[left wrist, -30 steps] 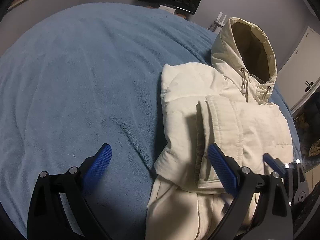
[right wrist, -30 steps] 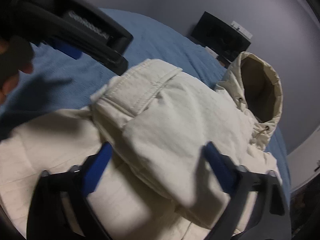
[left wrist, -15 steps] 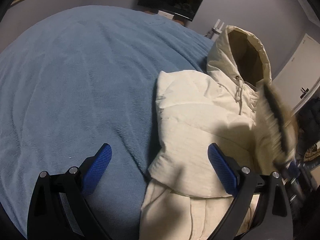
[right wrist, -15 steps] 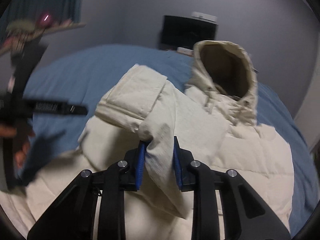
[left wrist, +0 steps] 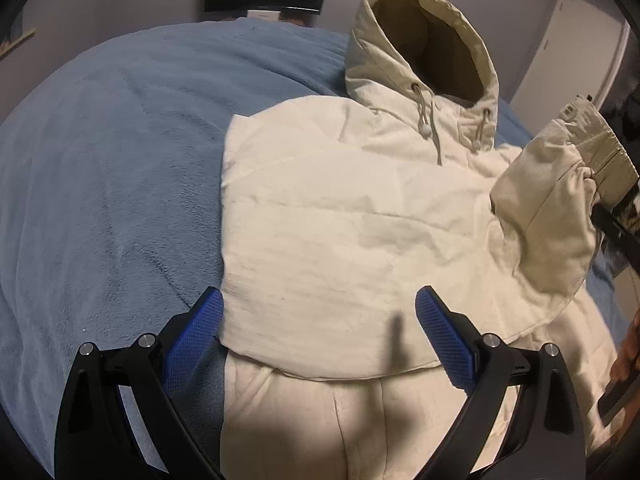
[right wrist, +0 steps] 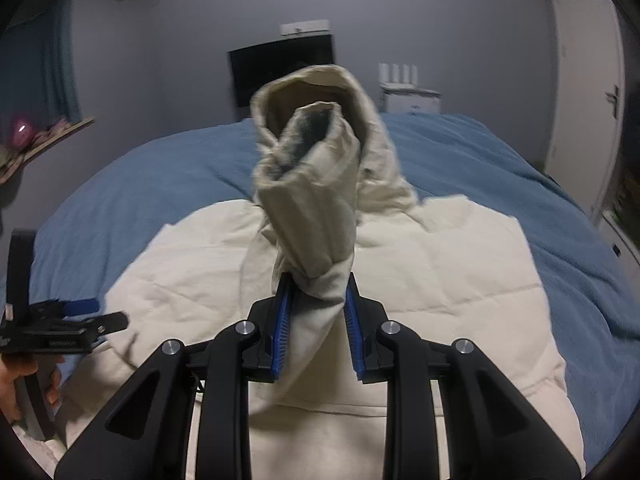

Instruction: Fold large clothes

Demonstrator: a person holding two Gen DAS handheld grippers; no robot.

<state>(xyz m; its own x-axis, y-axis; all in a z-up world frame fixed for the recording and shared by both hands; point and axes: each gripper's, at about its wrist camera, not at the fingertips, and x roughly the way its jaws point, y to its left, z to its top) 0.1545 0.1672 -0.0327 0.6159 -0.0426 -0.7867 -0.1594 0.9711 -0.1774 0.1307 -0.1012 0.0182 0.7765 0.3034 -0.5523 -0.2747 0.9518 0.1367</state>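
A cream hooded jacket [left wrist: 340, 216] lies on a blue bed, hood [left wrist: 424, 52] at the far end; it also shows in the right wrist view [right wrist: 440, 272]. My left gripper [left wrist: 318, 332] is open and empty, low over the jacket's near folded edge. My right gripper [right wrist: 316, 312] is shut on the jacket's sleeve [right wrist: 312, 208] and holds it up above the jacket body, cuff pointing away. In the left wrist view the lifted sleeve [left wrist: 552, 208] hangs at the right edge. The left gripper shows at the left of the right wrist view [right wrist: 76, 320].
The blue blanket [left wrist: 112, 184] covers the bed to the left of the jacket and beyond it [right wrist: 520, 168]. A dark screen [right wrist: 280, 68] hangs on the far wall. A white door [right wrist: 588, 80] stands at the right.
My right gripper shut on the sleeve and lifted it off the jacket's front toward the right. My left gripper shifted right over the jacket's lower edge.
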